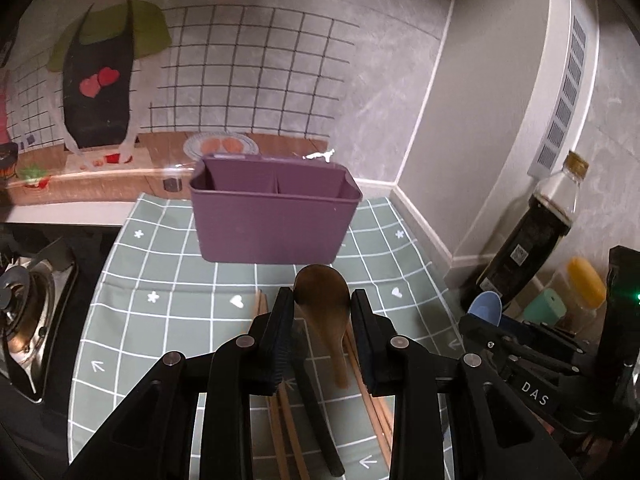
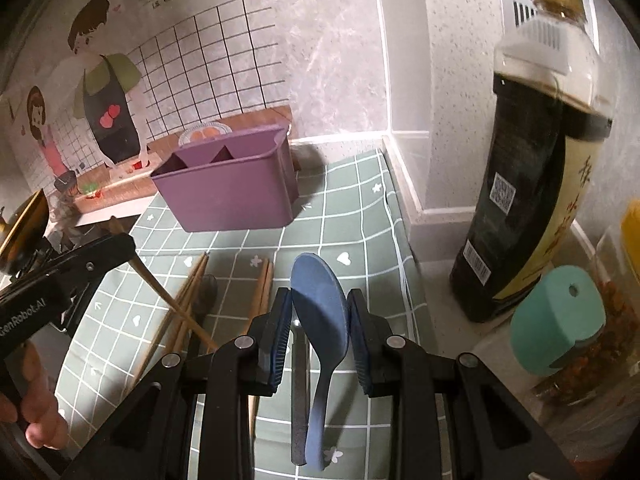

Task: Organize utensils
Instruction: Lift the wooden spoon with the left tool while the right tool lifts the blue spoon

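Spoons sit pinched in both tongs before the purple caddy [image 1: 272, 216] — left gripper [image 1: 322, 312] clamps a glossy brown spoon [image 1: 323, 300], right gripper [image 2: 319, 312] a matte blue one [image 2: 322, 312].

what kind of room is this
Most likely a home kitchen counter. A gas stove burner sits at the left edge, a dark sauce bottle stands in the corner, and a purple utensil caddy sits on a checked mat with chopsticks.
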Motion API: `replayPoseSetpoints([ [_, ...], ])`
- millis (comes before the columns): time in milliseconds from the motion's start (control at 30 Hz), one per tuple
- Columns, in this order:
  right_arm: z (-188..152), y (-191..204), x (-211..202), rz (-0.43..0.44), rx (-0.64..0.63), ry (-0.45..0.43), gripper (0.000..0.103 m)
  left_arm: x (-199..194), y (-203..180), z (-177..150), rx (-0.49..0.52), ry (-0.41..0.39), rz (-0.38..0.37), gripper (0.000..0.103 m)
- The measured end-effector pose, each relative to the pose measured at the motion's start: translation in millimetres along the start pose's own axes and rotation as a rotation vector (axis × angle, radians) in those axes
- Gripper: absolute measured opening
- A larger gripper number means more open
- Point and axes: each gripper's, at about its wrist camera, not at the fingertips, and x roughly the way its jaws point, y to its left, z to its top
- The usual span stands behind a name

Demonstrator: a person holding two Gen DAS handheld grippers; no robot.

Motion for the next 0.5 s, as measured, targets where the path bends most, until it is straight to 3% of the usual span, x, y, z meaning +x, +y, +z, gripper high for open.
replayPoseSetpoints([
  [67,2,2,-2,-0.003,-0.005,-0.006,0.01,-5,3,2,-0.002,-0.007,0.002,0.03],
  [333,8,8,-7,-0.011,-0.034,-0.017,0.009,-16,7,8,-0.009,-0.018,0.0,0.03],
  [433,5,-1,0,0.033,-0.045,0.031,0.014,-20,9,8,-0.014,-0.011,-0.001,0.03],
  [500,-1,-3,9,0.09,-0.071,0.091,0.026,-22,11,8,-0.024,-0.008,-0.009,0.03],
])
